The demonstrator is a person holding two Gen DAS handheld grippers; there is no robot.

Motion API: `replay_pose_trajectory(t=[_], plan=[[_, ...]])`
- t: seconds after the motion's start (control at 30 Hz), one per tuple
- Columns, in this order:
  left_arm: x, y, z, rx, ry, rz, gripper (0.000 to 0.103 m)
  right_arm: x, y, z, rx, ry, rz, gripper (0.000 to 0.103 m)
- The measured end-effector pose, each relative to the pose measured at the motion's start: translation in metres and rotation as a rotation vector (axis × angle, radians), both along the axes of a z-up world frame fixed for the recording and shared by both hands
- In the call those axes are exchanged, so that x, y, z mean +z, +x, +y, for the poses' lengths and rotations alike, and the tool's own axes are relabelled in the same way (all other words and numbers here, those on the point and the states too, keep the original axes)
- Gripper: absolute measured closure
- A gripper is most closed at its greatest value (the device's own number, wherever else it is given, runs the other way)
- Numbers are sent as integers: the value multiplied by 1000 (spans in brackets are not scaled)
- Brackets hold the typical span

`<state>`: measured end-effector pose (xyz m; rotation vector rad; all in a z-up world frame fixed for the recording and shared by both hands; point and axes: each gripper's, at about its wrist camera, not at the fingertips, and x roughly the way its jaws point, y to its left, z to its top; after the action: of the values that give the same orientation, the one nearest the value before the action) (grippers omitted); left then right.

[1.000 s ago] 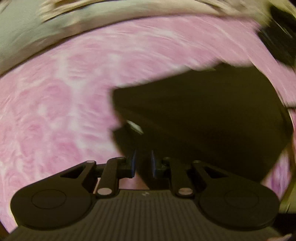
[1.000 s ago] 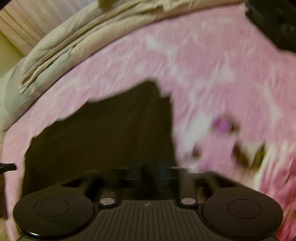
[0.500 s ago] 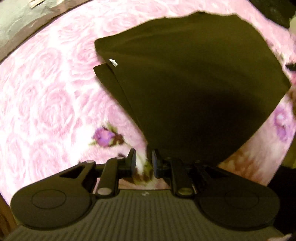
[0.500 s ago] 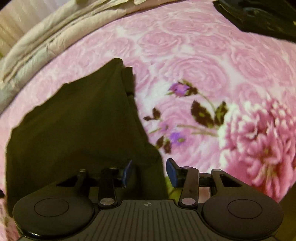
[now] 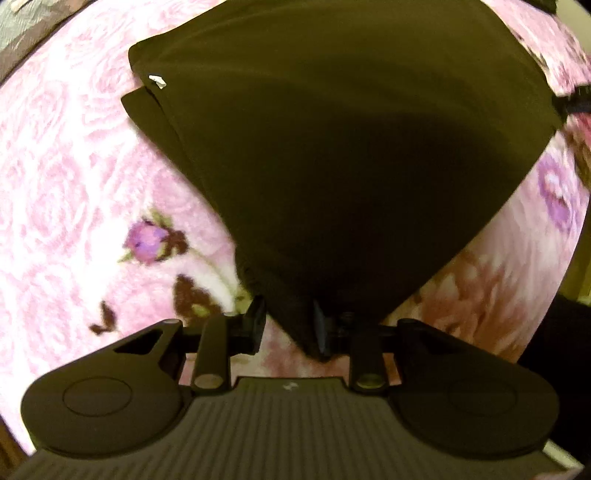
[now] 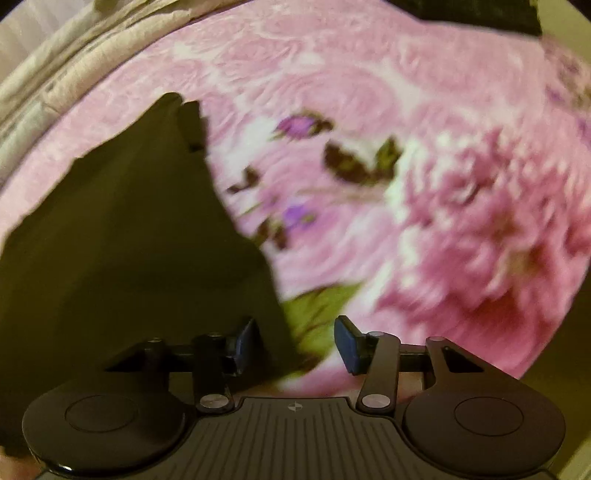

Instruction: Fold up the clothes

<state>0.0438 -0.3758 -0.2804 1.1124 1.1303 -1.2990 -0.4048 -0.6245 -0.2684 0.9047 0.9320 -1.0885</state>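
A: Entry. The dark olive-black folded cloth garment (image 5: pixel 343 158) lies spread on the pink rose-patterned fleece blanket (image 5: pixel 74 166). In the left wrist view its layered edge shows at the far left corner, with a small white tag (image 5: pixel 156 80) on the top layer.

B: Left gripper (image 5: pixel 288 325)?

A: Pointing down at the garment's near corner. The jaws are opening, narrow gap. That corner hangs between them and lies against the right-hand finger (image 5: pixel 318 328); the other finger stands clear of the cloth. I log no grip.

B: Right gripper (image 6: pixel 295 341)?

A: The jaws are closing, at a moderate gap, blue pads (image 6: pixel 347 343) visible. The garment's near right corner (image 6: pixel 280 332) reaches in between them, beside the left-hand pad. The right-hand pad is over bare blanket, well apart from the cloth. Not clamped.

B: Surroundings?

A: Beige rumpled bedding (image 6: pixel 55 85) runs along the blanket's far left edge in the right wrist view. Another dark fabric item (image 6: pixel 476 14) sits at the far edge. The blanket print near the right gripper is blurred.
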Motion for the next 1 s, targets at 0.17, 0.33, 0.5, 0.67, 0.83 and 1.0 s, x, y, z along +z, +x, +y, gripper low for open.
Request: replay_pose_trajectory(t=[0.17,0.33,0.5,0.67,0.83,1.0], plan=[[17,0,-4,-38,-22,-26,81,21,8,2,22,-20,-49,55],[21,-11,-11,-59,-59,8,81,11,23,25,-4,120,-232,55],[10,-41,-11,-105,-42,28,81,-20,7,16,-72,167,-272,55],[8,-35,0,-93,-24,14,81,3,5,-1,-35,85,-166,55],[19,-27,4,-88,-45,-16,81,24,23,7,49,75,-190,26],[30,-9,9,-204,-118,-97,78,38,81,42,274,56,-183,21]])
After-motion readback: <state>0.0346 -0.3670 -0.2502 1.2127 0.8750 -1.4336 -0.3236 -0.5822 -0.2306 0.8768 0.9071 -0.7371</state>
